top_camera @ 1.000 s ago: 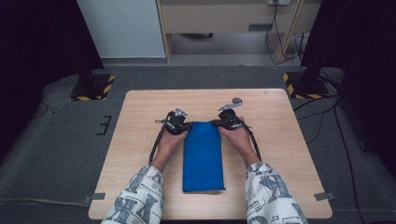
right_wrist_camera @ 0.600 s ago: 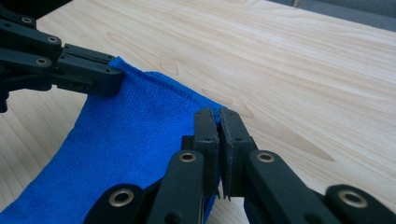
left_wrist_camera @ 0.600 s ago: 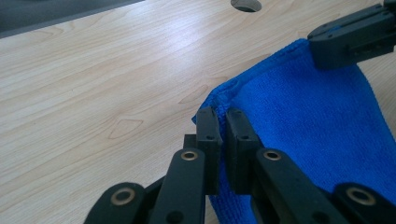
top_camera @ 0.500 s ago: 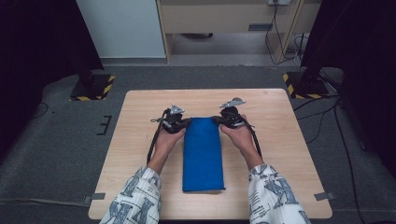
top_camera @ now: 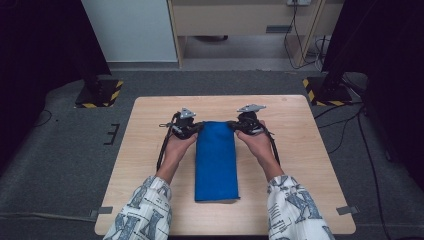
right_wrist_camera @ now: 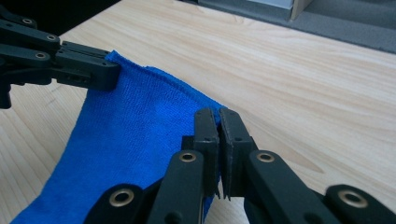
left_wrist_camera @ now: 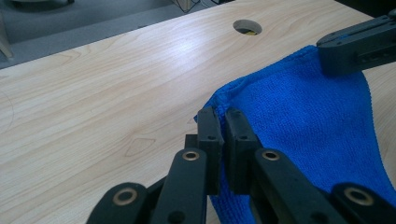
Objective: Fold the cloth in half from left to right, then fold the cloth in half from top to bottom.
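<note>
A blue towel (top_camera: 216, 160) lies folded into a long strip down the middle of the wooden table (top_camera: 310, 165). My left gripper (top_camera: 199, 126) is shut on its far left corner (left_wrist_camera: 219, 100). My right gripper (top_camera: 231, 125) is shut on the far right corner (right_wrist_camera: 205, 100). Both come in from the sides and hold the far edge stretched between them. In the left gripper view the towel (left_wrist_camera: 303, 121) spreads to the right, with the right gripper's jaw tip (left_wrist_camera: 359, 46) on it. The right gripper view shows the towel (right_wrist_camera: 126, 140) at left and the left gripper (right_wrist_camera: 70, 60) across from me.
A round cable hole (left_wrist_camera: 247, 26) sits in the tabletop beyond the towel. Bare wood lies on both sides of the strip. On the floor behind the table stand two black posts with striped bases (top_camera: 100, 92) (top_camera: 325, 90), plus cables (top_camera: 350, 125).
Both grippers have shifted slightly away from the person and apart, drawing the towel's far edge taut. Both stay shut on the corners.
</note>
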The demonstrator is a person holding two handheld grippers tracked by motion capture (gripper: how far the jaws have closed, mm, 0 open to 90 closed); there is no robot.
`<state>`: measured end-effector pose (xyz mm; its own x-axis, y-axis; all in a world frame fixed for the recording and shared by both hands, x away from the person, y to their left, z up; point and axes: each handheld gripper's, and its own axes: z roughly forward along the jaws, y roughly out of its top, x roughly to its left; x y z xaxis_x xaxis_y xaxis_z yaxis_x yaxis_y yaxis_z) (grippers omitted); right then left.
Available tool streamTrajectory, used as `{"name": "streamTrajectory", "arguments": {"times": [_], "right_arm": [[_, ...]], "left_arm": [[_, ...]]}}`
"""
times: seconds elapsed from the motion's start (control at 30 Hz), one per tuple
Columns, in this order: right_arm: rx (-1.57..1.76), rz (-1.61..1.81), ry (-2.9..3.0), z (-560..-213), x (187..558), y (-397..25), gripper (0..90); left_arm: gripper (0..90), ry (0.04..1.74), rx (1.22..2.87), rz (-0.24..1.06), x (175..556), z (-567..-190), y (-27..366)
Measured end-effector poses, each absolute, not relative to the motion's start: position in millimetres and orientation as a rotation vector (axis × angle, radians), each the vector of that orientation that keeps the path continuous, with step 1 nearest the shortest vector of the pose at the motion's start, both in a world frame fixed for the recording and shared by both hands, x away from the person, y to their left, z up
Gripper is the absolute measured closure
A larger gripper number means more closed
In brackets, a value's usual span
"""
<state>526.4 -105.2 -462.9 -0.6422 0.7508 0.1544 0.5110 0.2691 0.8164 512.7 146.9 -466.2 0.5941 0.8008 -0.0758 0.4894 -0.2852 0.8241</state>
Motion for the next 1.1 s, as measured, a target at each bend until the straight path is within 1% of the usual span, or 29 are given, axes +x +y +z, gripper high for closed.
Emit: {"name": "streamTrajectory", "arguments": {"times": [0.57, 1.1], "right_arm": [[1.145, 1.315, 2.246, -442.9, 529.9, -111.1, 87.2], [1.136, 1.326, 2.233, -433.9, 531.4, -110.3, 87.2]], "left_arm": [[86.6, 1.011, 1.928, 0.468, 518.6, -447.5, 140.8], [86.8, 0.997, 1.911, 0.483, 519.1, -434.2, 143.3]]}}
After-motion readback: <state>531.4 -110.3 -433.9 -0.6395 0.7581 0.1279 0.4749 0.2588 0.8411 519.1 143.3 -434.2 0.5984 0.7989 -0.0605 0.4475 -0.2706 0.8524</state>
